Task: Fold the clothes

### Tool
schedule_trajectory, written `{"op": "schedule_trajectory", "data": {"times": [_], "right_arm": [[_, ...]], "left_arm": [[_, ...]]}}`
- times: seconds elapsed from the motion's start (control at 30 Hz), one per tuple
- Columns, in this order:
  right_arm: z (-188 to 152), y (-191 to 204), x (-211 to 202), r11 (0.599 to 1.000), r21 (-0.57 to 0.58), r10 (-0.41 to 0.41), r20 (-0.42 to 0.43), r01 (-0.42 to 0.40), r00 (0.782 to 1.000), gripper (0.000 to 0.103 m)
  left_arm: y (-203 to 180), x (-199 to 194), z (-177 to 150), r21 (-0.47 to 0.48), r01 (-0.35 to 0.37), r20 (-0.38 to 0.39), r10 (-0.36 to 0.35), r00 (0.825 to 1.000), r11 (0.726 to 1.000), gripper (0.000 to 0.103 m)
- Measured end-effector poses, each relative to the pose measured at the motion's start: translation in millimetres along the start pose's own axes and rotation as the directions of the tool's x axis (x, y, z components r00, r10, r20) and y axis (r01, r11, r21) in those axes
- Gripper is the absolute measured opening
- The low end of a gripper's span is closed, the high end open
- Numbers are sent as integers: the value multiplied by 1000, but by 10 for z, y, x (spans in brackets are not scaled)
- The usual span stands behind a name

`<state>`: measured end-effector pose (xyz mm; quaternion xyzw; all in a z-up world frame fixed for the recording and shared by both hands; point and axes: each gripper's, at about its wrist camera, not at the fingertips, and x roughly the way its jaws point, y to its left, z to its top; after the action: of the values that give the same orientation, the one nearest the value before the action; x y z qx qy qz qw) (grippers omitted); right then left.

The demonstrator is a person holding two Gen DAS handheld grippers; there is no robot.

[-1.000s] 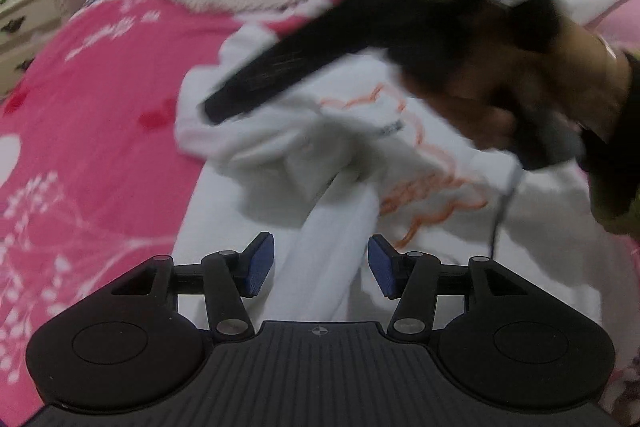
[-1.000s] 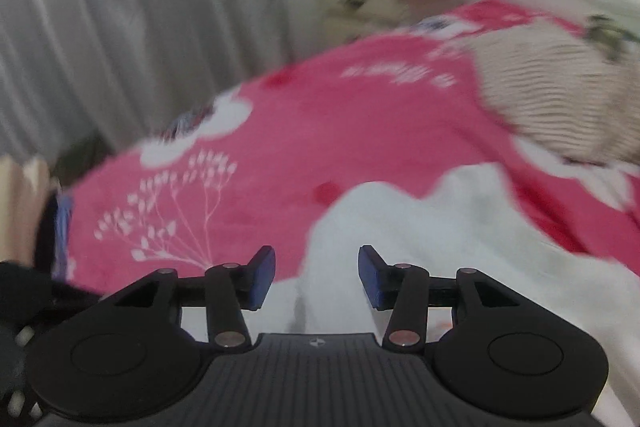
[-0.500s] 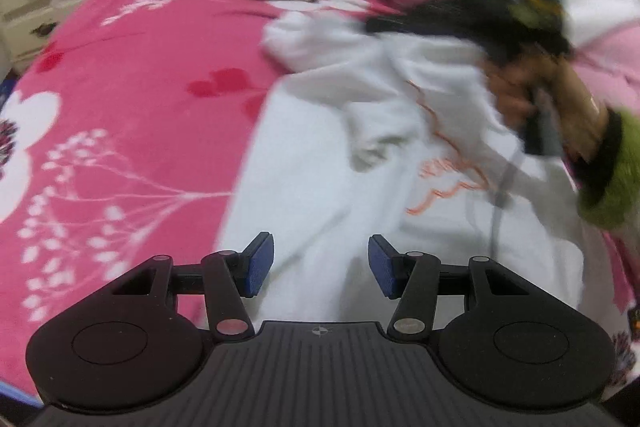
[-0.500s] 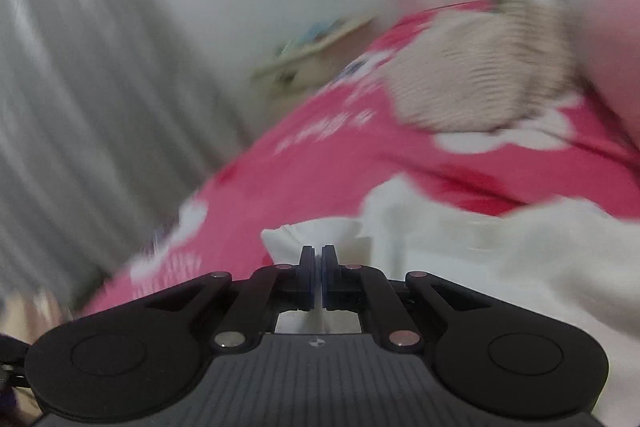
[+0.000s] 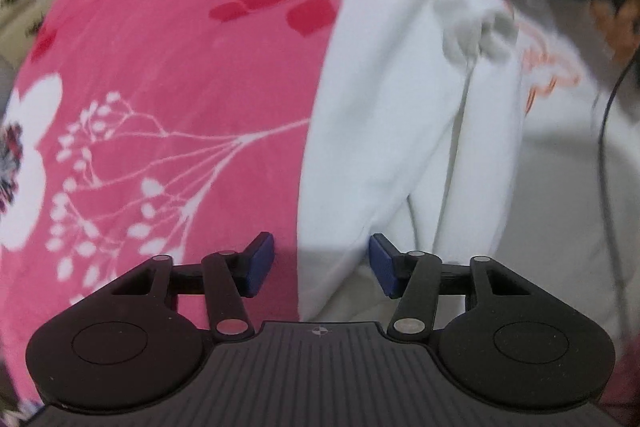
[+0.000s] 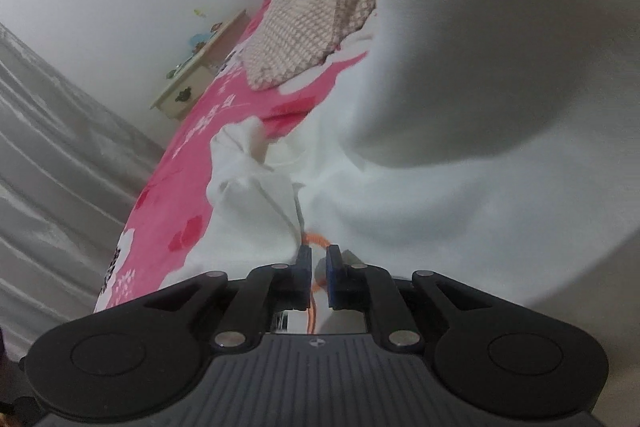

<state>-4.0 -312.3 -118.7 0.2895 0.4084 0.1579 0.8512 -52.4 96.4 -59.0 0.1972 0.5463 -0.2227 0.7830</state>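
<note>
Right gripper (image 6: 319, 269) pinched nearly closed on a bunch of white sweatshirt (image 6: 440, 187) near its orange print (image 6: 316, 239), cloth lifted and billowing overhead. Left gripper (image 5: 321, 264) gaping wide, empty, poised at the garment's near edge, one pad over the pink bedspread (image 5: 160, 67). Sweatshirt sprawled across the bed, a sleeve (image 5: 400, 87) doubled over the body. Likely soft, light, limp fleece: no shape kept between grips, prone to sag. Best taken at seams, cuff or hem, pinching through both layers. Knit blanket (image 6: 308, 15) beyond.
</note>
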Motion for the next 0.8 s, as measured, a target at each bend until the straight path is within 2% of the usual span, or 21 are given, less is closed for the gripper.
{"op": "schedule_trajectory", "data": {"times": [0.03,0.1,0.23,0.27,0.33,0.4,0.47,0.57,0.63,0.7,0.73,0.8], "right_arm": [[-29,-10,-12,1000,-1,7,-7,-7,1000,11],[-93,-14,-31,1000,-8,19,-17,-19,1000,11],[-136,12,-39,999,-28,16,-18,-17,1000,11],[-146,18,-41,999,-32,15,-18,-16,1000,11],[-167,31,-45,999,-42,14,-19,-15,1000,11],[-186,44,-48,999,-52,13,-19,-14,1000,11],[-193,58,-44,998,-64,9,-19,-10,1000,11],[-190,89,-41,996,-86,1,-22,-3,1000,11],[-191,97,-43,996,-94,-2,-22,0,1000,11],[-184,100,-37,995,-98,-4,-23,2,1000,11],[-181,101,-33,995,-99,-4,-23,1,1000,11],[-177,89,-34,995,-97,-1,-25,-1,1000,11]], "left_arm": [[-29,6,-5,4,-6,5,6,1000,1000,25],[-37,-49,9,-31,-30,33,31,999,999,7],[73,-366,48,-137,-124,139,143,980,983,6],[108,-462,76,-153,-166,163,191,968,974,5],[236,-656,144,-190,-258,212,296,931,947,5],[452,-816,217,-238,-352,231,405,885,905,5],[674,-876,323,-257,-463,227,519,824,848,5],[1051,-807,409,-234,-650,191,690,698,723,6],[1309,-729,404,-242,-728,148,766,626,641,6],[1509,-618,383,-226,-788,112,819,563,572,6],[1594,-533,367,-207,-810,91,835,543,549,6],[1742,-329,320,-157,-840,47,853,520,520,6]]}}
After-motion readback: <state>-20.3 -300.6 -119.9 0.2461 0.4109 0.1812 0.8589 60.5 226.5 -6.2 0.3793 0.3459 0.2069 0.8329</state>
